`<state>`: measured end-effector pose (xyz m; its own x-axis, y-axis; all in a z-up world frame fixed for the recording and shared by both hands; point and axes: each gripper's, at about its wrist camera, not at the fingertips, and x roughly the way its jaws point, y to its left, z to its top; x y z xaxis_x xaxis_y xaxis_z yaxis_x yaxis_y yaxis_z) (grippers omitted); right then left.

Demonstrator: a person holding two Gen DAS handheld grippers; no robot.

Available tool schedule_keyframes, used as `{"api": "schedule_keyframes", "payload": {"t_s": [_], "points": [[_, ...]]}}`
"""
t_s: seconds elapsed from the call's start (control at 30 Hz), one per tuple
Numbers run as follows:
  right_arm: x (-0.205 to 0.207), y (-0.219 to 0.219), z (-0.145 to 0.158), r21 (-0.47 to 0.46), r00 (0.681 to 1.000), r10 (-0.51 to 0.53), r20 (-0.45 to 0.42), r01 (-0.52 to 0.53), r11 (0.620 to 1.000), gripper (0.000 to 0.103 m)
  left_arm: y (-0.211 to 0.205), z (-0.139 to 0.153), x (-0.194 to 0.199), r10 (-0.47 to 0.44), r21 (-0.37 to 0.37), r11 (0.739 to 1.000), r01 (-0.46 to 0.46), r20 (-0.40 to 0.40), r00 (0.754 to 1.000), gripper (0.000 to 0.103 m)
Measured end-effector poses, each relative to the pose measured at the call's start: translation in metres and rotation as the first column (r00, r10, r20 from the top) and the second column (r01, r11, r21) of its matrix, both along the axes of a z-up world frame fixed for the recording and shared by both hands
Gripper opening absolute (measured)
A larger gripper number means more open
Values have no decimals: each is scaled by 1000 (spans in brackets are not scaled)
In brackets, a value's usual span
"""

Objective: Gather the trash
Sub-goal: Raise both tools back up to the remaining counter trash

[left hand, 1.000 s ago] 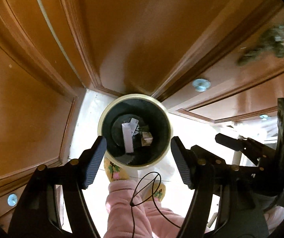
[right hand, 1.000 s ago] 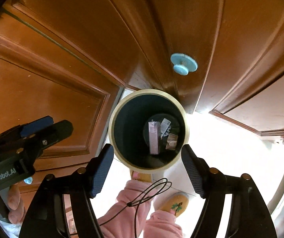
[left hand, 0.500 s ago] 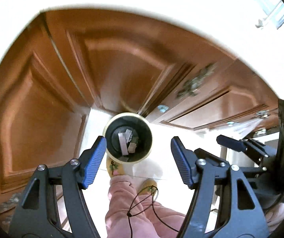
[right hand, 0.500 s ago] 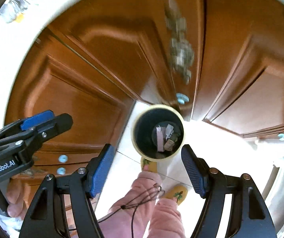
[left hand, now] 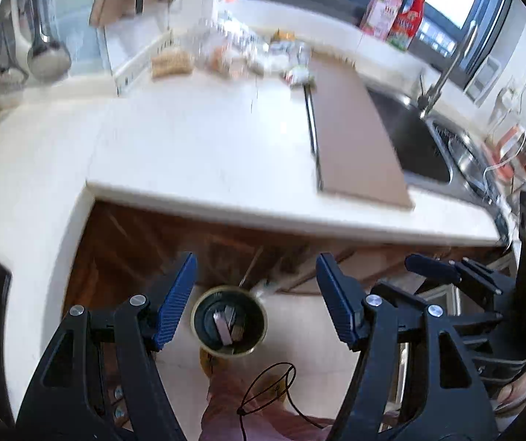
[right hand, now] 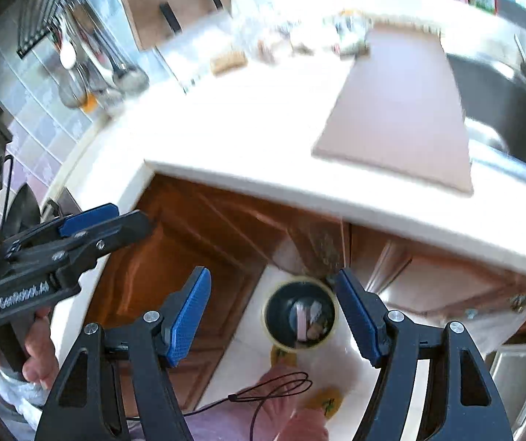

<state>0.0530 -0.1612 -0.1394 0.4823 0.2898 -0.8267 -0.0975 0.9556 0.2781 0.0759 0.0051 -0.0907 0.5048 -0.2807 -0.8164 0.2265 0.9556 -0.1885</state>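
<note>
A white bench fills the upper half of both views, its front edge running over brown wooden cabinet doors. A brown cutting board lies flat on the bench, just beside a steel sink with an upright faucet. Along the back of the bench, near the board's far end, sits a blurred cluster of small wrappers and scraps, too smeared to name one by one. Ladles hang from a rack against the tiled wall at the left, and two red-labelled packages stand by the window. Down on the pale floor, close to the cabinet doors, stands a round trash bin with a yellowish rim, dark inside, holding a pinkish strip and a few paper bits. The left tool is released, its blue-padded fingers spread wide with nothing between them, framing the bin far below. The right tool is likewise spread open and unloaded above the bin. Pink trouser legs and yellow slippers show on the floor just beside the bin.
</note>
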Motion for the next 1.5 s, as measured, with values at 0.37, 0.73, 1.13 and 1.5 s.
{"api": "schedule_keyframes", "payload": {"t_s": [0.37, 0.73, 1.13, 1.5], "points": [[69, -14, 109, -15, 990, -30, 141, 32, 999, 72, -4, 85, 94, -29, 14, 1000, 28, 72, 997, 69], [186, -57, 187, -25, 978, -132, 163, 138, 990, 72, -20, 114, 205, -60, 73, 996, 57, 43, 997, 69], [329, -112, 188, -43, 987, -101, 122, 107, 993, 72, -44, 69, 332, 114, 75, 991, -106, -106, 988, 69], [499, -156, 102, -6, 1000, -8, -24, 8, 1000, 72, -76, 9, 435, 318, 174, 943, -284, -222, 922, 69]]}}
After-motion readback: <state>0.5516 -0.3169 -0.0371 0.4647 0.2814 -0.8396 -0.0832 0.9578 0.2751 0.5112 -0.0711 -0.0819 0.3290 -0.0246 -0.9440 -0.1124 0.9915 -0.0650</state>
